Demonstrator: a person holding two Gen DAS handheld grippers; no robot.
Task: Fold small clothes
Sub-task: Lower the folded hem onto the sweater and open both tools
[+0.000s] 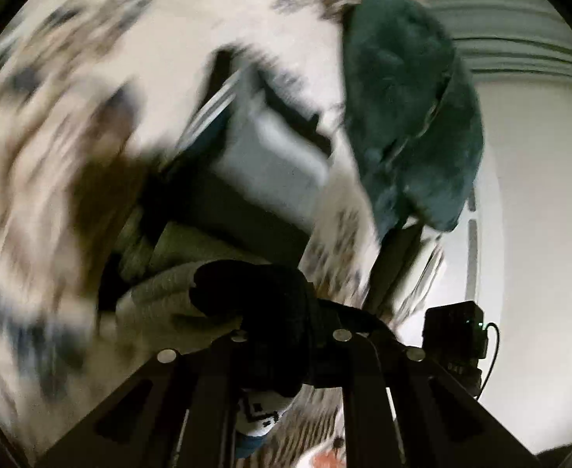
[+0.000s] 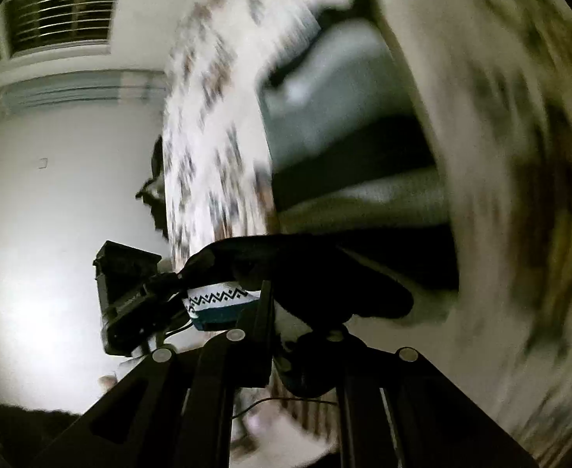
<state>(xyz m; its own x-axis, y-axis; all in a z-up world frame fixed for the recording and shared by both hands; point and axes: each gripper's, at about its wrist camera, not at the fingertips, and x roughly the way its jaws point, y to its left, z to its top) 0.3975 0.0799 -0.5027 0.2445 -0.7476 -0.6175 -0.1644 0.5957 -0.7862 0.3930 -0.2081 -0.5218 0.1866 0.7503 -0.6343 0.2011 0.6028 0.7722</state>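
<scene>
Both views are motion-blurred. In the left wrist view my left gripper (image 1: 282,335) is shut on a small sock: its black toe (image 1: 258,296) bulges between the fingers and its white patterned, teal-edged cuff (image 1: 260,417) hangs below. In the right wrist view my right gripper (image 2: 301,331) is shut on the same sock's black part (image 2: 324,284), with the patterned cuff (image 2: 217,300) to the left. The other gripper shows in each view, in the left wrist view (image 1: 455,331) and the right wrist view (image 2: 130,296). Blurred folded clothes, grey, black and cream (image 1: 247,179), lie on the patterned cloth (image 1: 52,156).
A dark teal fuzzy garment or plush (image 1: 410,109) lies at the upper right of the left wrist view. A white wall (image 2: 32,214) and a window with blinds (image 2: 59,11) are behind. The white bedcover with dark blotches (image 2: 215,117) fills much of both views.
</scene>
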